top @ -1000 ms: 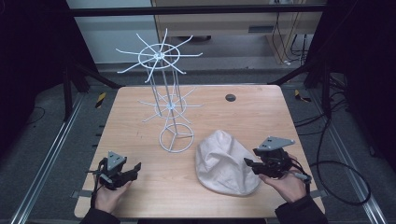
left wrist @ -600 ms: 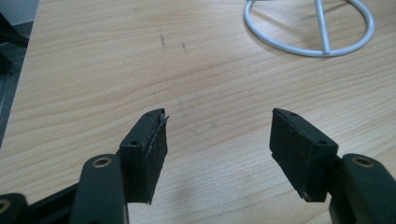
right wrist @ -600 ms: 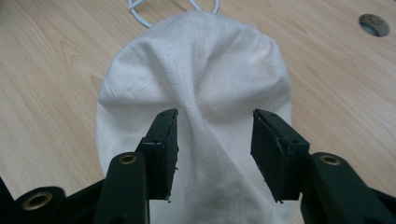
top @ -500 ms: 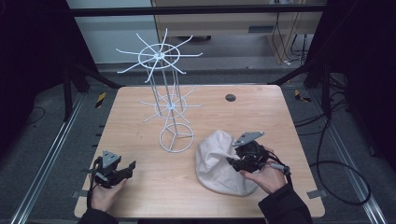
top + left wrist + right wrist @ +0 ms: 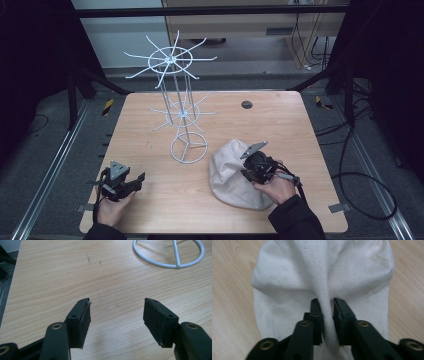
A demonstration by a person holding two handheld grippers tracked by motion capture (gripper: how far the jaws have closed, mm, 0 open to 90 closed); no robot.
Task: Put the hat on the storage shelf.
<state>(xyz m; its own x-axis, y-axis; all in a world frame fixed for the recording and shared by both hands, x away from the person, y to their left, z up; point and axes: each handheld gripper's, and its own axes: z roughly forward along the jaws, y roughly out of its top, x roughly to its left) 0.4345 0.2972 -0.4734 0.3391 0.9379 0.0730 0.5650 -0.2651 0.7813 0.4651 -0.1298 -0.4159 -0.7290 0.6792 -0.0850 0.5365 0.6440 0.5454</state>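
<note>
The white cloth hat (image 5: 231,176) lies on the table (image 5: 280,125) under the right gripper (image 5: 248,169), which a second ago hung off its right edge and has since come in over it; its jaws have just been closing and now pinch a raised fold of the cloth (image 5: 325,305) between the pads; the hat's long axis runs from that gripper away toward the wire stand (image 5: 186,145); the left gripper (image 5: 116,315) gapes wide over bare wood, holding nothing.
</note>
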